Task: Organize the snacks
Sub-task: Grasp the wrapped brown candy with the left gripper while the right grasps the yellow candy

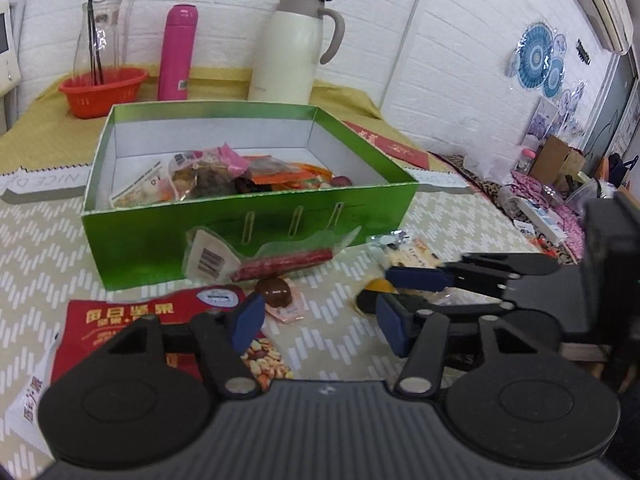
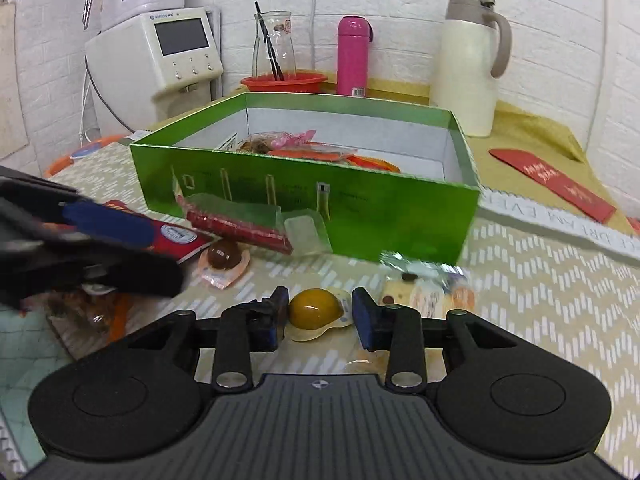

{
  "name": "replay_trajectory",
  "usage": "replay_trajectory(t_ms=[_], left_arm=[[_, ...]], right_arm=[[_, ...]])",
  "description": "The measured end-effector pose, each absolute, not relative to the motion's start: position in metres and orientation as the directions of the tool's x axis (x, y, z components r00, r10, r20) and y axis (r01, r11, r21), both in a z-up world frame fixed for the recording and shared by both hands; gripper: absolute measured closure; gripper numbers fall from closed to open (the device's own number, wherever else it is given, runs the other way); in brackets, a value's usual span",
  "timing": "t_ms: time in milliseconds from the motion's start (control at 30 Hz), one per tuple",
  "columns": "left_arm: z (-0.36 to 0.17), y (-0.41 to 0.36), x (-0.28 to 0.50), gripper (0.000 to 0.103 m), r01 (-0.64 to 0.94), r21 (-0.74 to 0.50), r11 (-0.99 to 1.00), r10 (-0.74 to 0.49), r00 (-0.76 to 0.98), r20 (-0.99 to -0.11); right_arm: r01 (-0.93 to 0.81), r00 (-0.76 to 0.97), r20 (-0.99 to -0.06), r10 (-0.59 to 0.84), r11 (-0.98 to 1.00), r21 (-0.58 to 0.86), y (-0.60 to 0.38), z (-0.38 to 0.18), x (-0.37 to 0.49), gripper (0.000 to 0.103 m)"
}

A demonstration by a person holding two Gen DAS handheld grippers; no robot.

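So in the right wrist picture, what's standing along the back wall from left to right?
White machine with a screen → glass carafe standing in the red basket → pink thermos bottle → cream thermos jug.

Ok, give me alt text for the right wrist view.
The right gripper straddles a packaged yellow snack on the patterned tablecloth, pads not visibly pressing it. Behind stands an open green box holding snacks.
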State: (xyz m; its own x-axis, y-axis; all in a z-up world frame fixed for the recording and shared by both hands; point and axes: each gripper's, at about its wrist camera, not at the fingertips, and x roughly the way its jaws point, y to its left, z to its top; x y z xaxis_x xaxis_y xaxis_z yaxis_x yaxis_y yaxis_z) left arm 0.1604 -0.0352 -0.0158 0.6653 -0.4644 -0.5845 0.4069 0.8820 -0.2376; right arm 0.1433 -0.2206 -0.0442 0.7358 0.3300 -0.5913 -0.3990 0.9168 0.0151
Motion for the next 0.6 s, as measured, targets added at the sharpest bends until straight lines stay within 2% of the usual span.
replay_trajectory(t_ms=[300, 433, 500, 567, 600], left_arm=[[-0.036, -0.053, 0.197, 0.048, 0.373, -0.190, 0.908, -0.402, 0.649, -0.646], [-0.038, -0.056, 0.203, 0.056, 0.364, -0.164, 0.917, -0.378, 0.662, -0.647], [-0.037, -0.056, 0.205, 0.063, 0.353, -0.163, 0.921, -0.369, 0.662, -0.653], [-0.036, -0.056, 0.205, 0.077, 0.351, -0.167, 0.921, -0.370, 0.658, -0.656], [-0.035, -0.056, 0.204, 0.077, 0.358, -0.178, 0.917, -0.381, 0.648, -0.659]], right_arm=[[-0.411, 0.724, -0.603, 0.336, 0.912, 0.014, -0.232, -0.041, 0.118, 0.041], [-0.408, 0.720, -0.608, 0.335, 0.913, 0.019, -0.231, -0.042, 0.117, 0.041], [-0.405, 0.720, -0.611, 0.329, 0.914, 0.015, -0.230, -0.042, 0.114, 0.041], [-0.401, 0.720, -0.615, 0.323, 0.916, 0.012, -0.229, -0.041, 0.109, 0.041], [-0.403, 0.719, -0.616, 0.322, 0.915, 0.009, -0.229, -0.040, 0.106, 0.041]])
